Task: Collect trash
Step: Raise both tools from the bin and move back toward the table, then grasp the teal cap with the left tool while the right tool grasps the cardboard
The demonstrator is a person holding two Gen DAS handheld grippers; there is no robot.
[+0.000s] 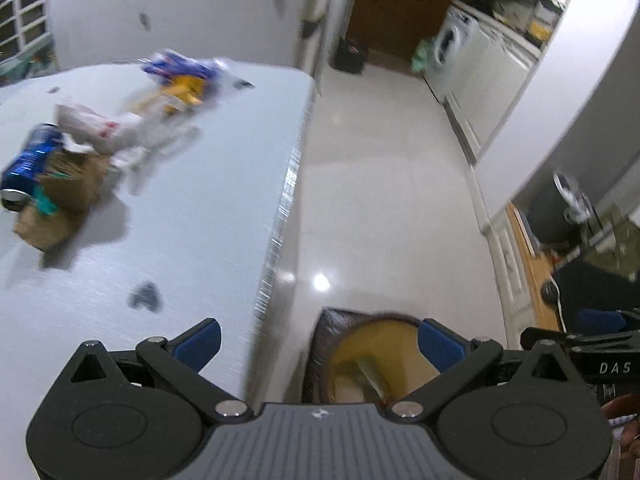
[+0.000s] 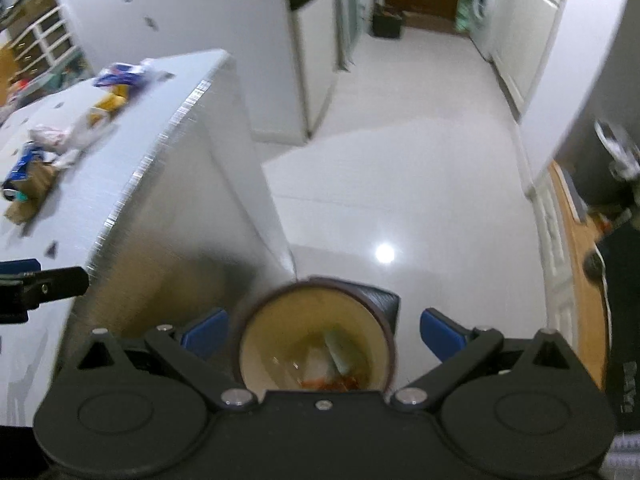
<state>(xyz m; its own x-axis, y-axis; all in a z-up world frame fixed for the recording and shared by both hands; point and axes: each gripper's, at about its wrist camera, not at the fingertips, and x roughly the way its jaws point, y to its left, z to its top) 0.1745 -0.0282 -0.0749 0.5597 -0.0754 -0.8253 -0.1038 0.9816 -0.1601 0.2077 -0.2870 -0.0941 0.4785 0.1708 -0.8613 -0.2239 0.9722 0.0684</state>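
Note:
A round trash bin (image 2: 316,344) with a pale liner stands on the floor beside the table; some scraps lie at its bottom. It also shows in the left wrist view (image 1: 376,360). My right gripper (image 2: 324,332) is open and empty right above the bin. My left gripper (image 1: 320,344) is open and empty over the table edge, left of the bin. Trash lies on the white table (image 1: 208,200): a blue can (image 1: 30,160), a brown paper bag (image 1: 60,200), a white crumpled wrapper (image 1: 96,124) and blue and yellow packets (image 1: 180,76).
The glossy white floor (image 2: 400,184) runs ahead to a brown door and a washing machine (image 1: 452,48). A white fridge (image 2: 304,60) stands past the table. A wooden surface (image 2: 576,248) and dark objects are at the right.

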